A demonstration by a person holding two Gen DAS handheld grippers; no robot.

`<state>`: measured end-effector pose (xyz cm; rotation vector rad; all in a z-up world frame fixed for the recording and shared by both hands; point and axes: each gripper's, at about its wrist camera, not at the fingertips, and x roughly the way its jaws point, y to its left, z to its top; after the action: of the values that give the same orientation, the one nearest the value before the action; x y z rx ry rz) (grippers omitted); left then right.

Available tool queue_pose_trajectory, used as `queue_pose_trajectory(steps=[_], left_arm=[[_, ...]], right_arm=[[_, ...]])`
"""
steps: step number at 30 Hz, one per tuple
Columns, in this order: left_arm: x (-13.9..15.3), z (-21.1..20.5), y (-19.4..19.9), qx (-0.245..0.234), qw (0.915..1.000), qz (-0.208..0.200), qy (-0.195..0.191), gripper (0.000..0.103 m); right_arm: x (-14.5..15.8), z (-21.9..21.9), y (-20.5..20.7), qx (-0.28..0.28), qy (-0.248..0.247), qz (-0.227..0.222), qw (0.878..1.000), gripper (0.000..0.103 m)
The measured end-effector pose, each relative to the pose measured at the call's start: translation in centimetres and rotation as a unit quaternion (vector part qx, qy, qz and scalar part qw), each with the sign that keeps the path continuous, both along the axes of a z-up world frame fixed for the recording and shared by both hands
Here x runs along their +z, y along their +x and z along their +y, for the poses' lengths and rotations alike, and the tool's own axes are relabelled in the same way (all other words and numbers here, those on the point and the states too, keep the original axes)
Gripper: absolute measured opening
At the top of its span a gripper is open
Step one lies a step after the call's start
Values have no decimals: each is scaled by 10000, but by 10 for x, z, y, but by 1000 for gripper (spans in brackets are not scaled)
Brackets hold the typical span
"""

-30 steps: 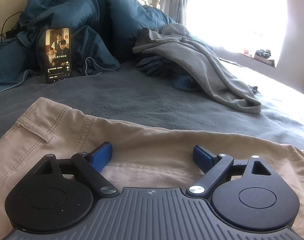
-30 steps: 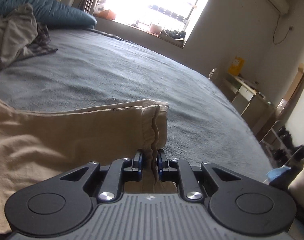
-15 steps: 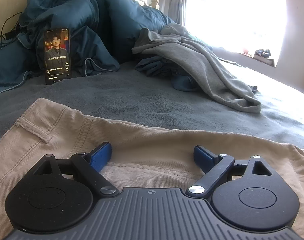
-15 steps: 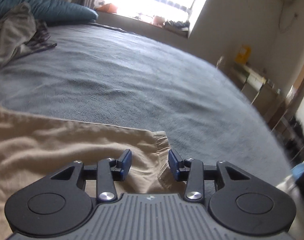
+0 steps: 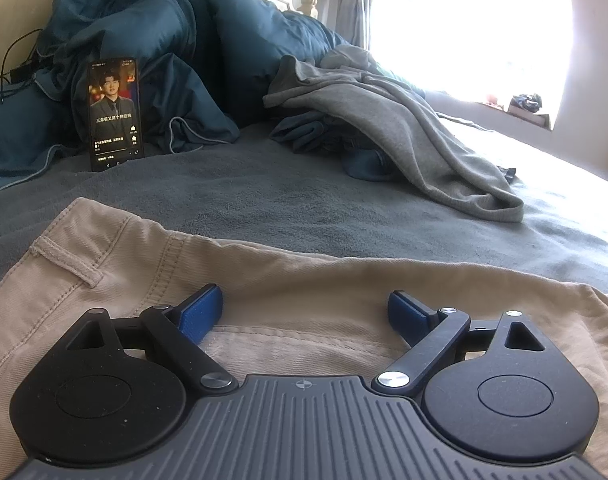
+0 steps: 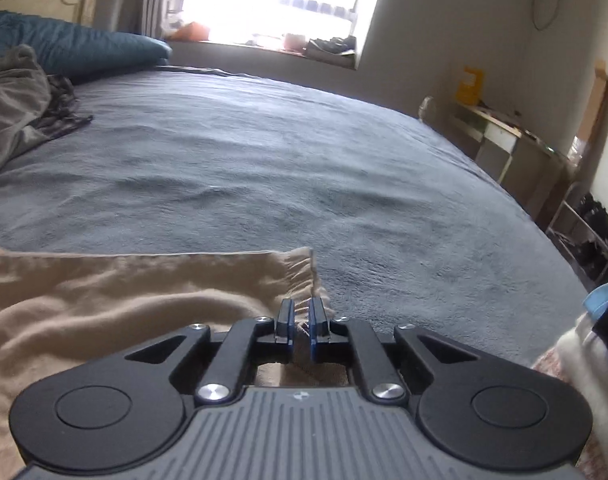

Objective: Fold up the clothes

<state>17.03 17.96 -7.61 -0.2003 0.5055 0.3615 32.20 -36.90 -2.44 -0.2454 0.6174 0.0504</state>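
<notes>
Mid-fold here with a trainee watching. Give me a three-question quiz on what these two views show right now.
1. True or false: the left hand-held gripper is clamped on the trousers.
2. Which part of the trousers lies between the closing jaws of the right hand-held gripper? A) waistband B) leg hem C) belt loop
3. Fill in: the lit phone stands propped against the blue ____.

Key:
1. False: its jaws stand wide apart over the fabric.
2. B
3. duvet
</notes>
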Motion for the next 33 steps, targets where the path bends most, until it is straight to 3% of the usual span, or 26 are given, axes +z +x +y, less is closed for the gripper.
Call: queue_pose_trajectory(steps=[6, 10, 14, 17, 20, 22, 24, 27, 30, 33], left_arm=[[0, 0, 0, -2, 10000, 3, -3, 91], [0, 0, 0, 1, 10000, 4, -1, 91], [0, 0, 0, 1, 10000, 4, -1, 91], [0, 0, 0, 2, 10000, 3, 5, 91], [0, -1, 1, 7, 10000, 16, 21, 91], [0, -1, 1, 8, 10000, 30, 33, 92], [0, -2, 1, 5, 10000, 44, 48, 92], [-1, -1, 1, 1, 10000, 51, 55, 92], [0, -1, 1, 1, 10000, 40, 42, 92], [0, -1, 1, -1, 10000, 34, 33, 92]], right_arm=[[38, 11, -62, 533, 647, -378, 9958, 4], [89, 15, -152, 1041, 1415, -865, 9806, 3], [144, 12, -255, 1696, 2001, -1475, 9536, 3], [166, 13, -321, 2442, 2155, -1747, 9292, 3], [167, 14, -359, 3248, 2404, -1357, 9046, 6], [164, 15, -376, 3665, 2435, -1218, 8897, 15], [164, 12, -386, 3808, 2349, -1386, 8835, 36], [160, -9, -362, 3382, 2724, -1585, 8867, 59], [139, -34, -292, 2441, 3175, -1244, 9078, 67], [93, -60, -195, 1006, 3512, -451, 9298, 68]])
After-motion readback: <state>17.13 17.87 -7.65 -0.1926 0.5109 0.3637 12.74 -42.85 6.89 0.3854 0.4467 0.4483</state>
